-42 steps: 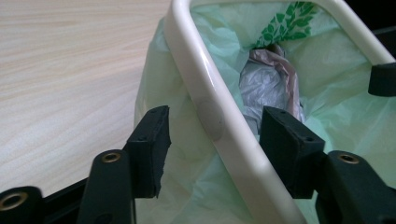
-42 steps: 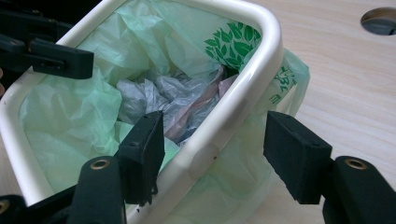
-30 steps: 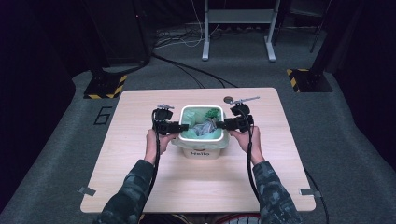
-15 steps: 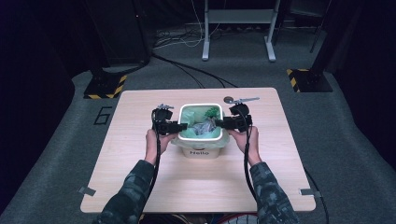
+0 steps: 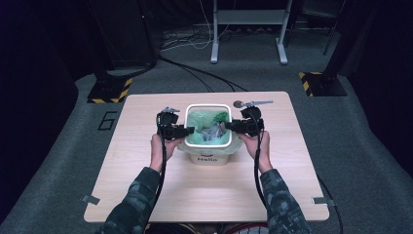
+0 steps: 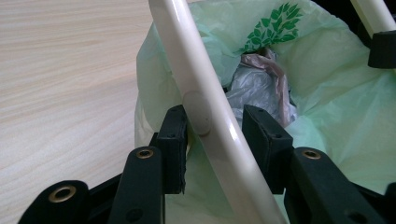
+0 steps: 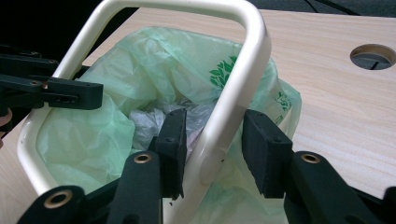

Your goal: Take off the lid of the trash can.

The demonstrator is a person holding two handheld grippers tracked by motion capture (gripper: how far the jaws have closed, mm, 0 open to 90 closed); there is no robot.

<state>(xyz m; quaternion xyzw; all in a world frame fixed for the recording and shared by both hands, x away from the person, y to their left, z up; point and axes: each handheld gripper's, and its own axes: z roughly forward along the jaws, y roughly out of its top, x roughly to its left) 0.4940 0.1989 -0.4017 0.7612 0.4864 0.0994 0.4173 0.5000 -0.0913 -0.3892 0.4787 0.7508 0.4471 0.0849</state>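
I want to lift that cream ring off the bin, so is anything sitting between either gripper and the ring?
Nothing visible does. The left gripper already has its jaws on either side of the cream ring, and the right gripper straddles the ring's opposite side. Only the green bag lies beneath and beside the ring, inside the bin.

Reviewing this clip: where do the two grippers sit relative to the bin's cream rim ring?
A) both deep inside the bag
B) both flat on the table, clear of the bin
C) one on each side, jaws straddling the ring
C: the left gripper and right gripper each have the cream ring between open jaws, over the green bag.
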